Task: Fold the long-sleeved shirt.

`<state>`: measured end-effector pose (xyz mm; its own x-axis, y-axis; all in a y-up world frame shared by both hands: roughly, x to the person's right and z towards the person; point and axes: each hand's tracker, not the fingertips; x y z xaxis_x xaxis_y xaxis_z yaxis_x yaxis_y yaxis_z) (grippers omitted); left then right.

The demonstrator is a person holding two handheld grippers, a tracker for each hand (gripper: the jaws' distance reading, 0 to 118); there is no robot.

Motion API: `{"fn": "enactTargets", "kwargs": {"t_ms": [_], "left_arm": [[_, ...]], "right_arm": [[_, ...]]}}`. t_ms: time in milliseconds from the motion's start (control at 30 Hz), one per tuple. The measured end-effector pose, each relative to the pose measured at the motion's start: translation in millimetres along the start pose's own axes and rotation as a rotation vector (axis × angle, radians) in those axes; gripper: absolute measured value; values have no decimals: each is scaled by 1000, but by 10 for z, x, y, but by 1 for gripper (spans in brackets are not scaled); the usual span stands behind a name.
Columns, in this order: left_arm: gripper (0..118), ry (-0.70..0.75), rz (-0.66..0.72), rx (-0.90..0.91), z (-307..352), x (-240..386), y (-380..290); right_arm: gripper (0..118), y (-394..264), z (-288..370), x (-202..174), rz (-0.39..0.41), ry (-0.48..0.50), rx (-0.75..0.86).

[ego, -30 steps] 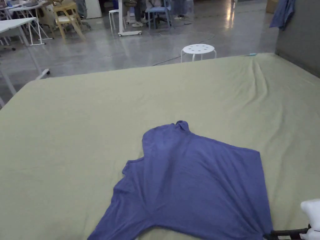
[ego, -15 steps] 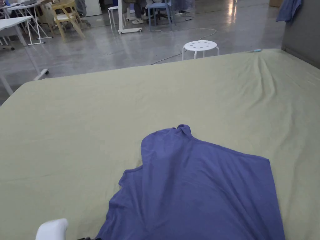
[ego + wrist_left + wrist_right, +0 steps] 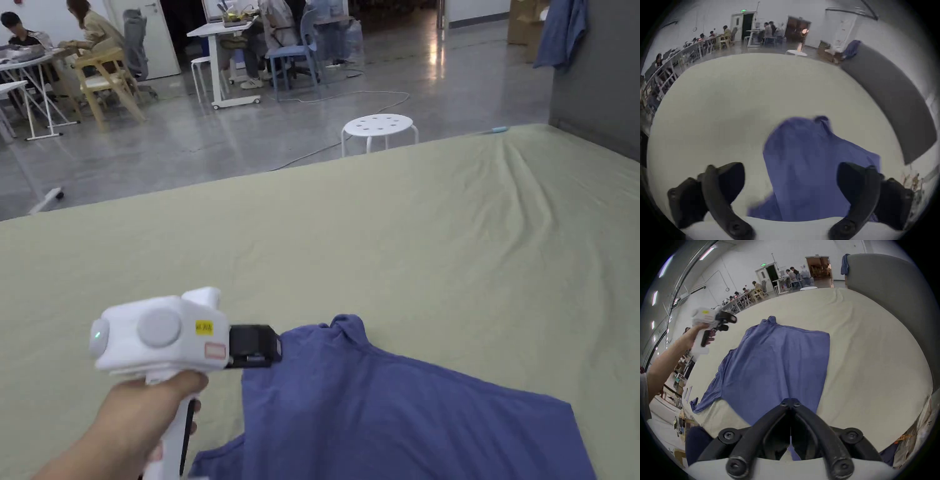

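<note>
A blue long-sleeved shirt (image 3: 779,363) lay spread on a pale green sheet (image 3: 375,237), one sleeve trailing toward the near edge.

The right gripper (image 3: 791,404) was clamped on the shirt's near hem; the left gripper (image 3: 790,181), jaws apart, hung above the cloth. Beyond stood a white stool (image 3: 379,127), a grey concrete floor (image 3: 187,137), and people at desks.

I worked at a broad surface under a pale green sheet (image 3: 187,250). Beyond its far edge stood a white stool (image 3: 379,125) on a glossy grey floor (image 3: 187,137). A grey panel (image 3: 594,81) rose on my right, a blue cloth (image 3: 562,31) draped over it. People sat at white tables (image 3: 231,28), near a wooden chair (image 3: 106,78).
</note>
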<state>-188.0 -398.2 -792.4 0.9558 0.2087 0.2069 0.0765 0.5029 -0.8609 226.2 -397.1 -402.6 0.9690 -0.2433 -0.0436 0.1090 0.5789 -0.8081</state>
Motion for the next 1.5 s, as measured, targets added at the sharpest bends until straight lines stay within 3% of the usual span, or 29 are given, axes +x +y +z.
{"fn": "enactTargets", "kwargs": {"t_ms": [100,167,200,267,300,367,500,533,600,633,700,767,800,867,900,933,1000,1200,1500], "left_arm": [[112,105,-84,-50,-567,-95,434],[104,119,-50,-31,-837,-71,311],[90,108,-37,-70,-960,-91,314],[15,145,-76,-131,-1107,-50,247],[2,220,-161,-168,-1153,30,217],[2,280,-302,-117,-1131,165,70],[2,251,-304,-113,-1003,272,127],[2,237,-264,-76,-913,258,162],[2,242,-255,-24,-743,249,248],[2,248,-256,-15,-675,249,277],[2,246,-262,-1,-503,239,333],[2,247,-261,7,-382,243,348],[2,236,-259,9,-316,238,351],[2,235,-263,22,-173,287,297],[2,236,-273,29,-105,306,273],[2,236,-284,35,-27,326,245],[2,228,-293,43,125,322,232],[2,213,-301,130,1008,360,-6],[2,137,-265,325,3100,432,-597]], "right_arm": [[0,132,-175,152,5,-23,2],[0,184,-289,260,11,-53,-10],[0,222,-350,319,13,-59,-12],[0,298,-455,399,16,-74,-24],[0,356,-507,453,16,-81,-28],[0,521,-626,550,13,-134,-51],[0,1122,-1029,727,26,-160,-31],[11,1347,-1171,684,41,-159,-12],[93,1725,-1502,798,21,-156,-25],[118,1843,-1667,848,30,-168,-56],[117,2091,-1947,847,82,-228,-103],[116,2171,-2210,828,81,-303,-201],[112,2096,-2374,765,87,-296,-250],[70,2055,-2480,644,108,-297,-327],[66,2026,-2466,563,113,-271,-294],[52,1967,-2374,573,187,-333,-242],[0,1943,-2289,398,232,-295,-244],[0,1889,-1427,164,273,-243,-120],[0,1783,863,-524,366,-149,217]]}}
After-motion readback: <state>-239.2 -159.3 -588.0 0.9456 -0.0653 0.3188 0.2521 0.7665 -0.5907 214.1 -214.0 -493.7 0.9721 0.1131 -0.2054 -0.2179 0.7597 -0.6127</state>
